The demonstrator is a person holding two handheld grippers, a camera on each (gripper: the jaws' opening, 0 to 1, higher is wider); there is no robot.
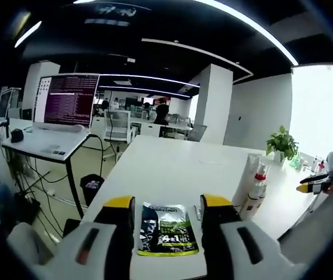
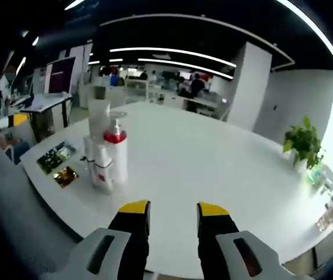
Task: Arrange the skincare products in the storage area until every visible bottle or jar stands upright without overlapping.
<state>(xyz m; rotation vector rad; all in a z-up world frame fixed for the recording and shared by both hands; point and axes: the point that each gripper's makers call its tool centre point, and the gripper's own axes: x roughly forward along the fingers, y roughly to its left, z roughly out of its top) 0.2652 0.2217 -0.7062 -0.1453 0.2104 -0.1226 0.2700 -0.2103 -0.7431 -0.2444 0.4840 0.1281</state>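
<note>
**Both claws empty over the white bench**

While the left claw [image 1: 167, 213] hangs low at the near edge of the white bench [image 1: 172, 160], its yellow-tipped jaws stand apart with nothing between them. Just beyond lies a flat sachet [image 1: 166, 228], dark with green print, long axis running away from the claw. To its right a cluster of white bottles [image 1: 254, 184] stands upright, one carrying a red pump collar.

Right claw [image 2: 170, 217] likewise spread and empty, hovering above bare bench [image 2: 213, 169]. From here the bottle group [image 2: 107, 153] sits well apart to the left: pump bottle with red collar upright, a taller white bottle behind it, smaller white tubes touching in front, all vertical. Two flat sachets [image 2: 60, 166] lie beside them near the bench edge. Potted plant [image 2: 302, 143] at the far right; small bottles [image 2: 329, 214] by the far edge, too small to read.
</note>
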